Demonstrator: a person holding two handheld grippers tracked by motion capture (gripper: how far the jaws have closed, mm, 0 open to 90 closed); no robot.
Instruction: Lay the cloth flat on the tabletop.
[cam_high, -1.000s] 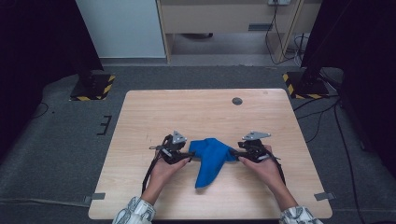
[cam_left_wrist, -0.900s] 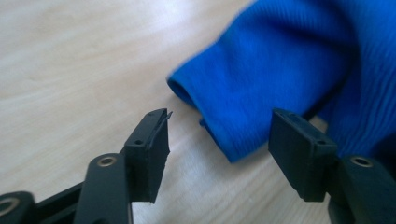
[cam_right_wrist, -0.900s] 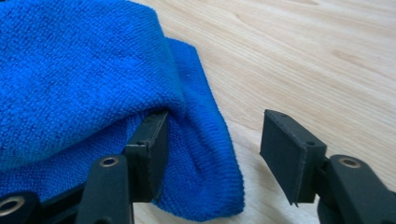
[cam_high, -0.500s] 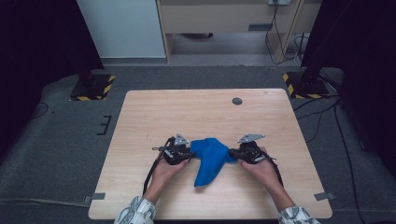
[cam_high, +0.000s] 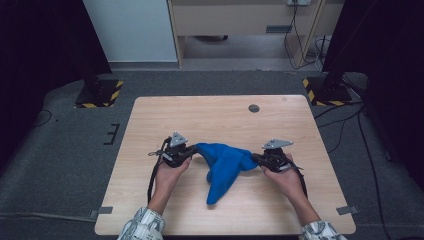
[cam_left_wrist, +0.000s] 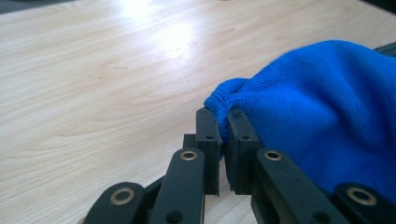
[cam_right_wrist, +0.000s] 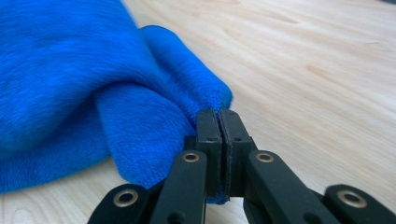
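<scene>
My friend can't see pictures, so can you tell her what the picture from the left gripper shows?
The left gripper has its two black jaws pinched shut on the hemmed edge of a fluffy blue cloth. The cloth bunches up to the right of the jaws, over a pale wooden table.

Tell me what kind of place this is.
Probably a lab or recording workspace: a bare wooden table on grey carpet, hazard-striped stand bases at either side, and loose cables near a cabinet behind.

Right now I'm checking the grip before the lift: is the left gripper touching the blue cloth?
Touching. The left gripper view shows the left gripper with its jaws pinched on a hemmed edge of the blue cloth.
</scene>
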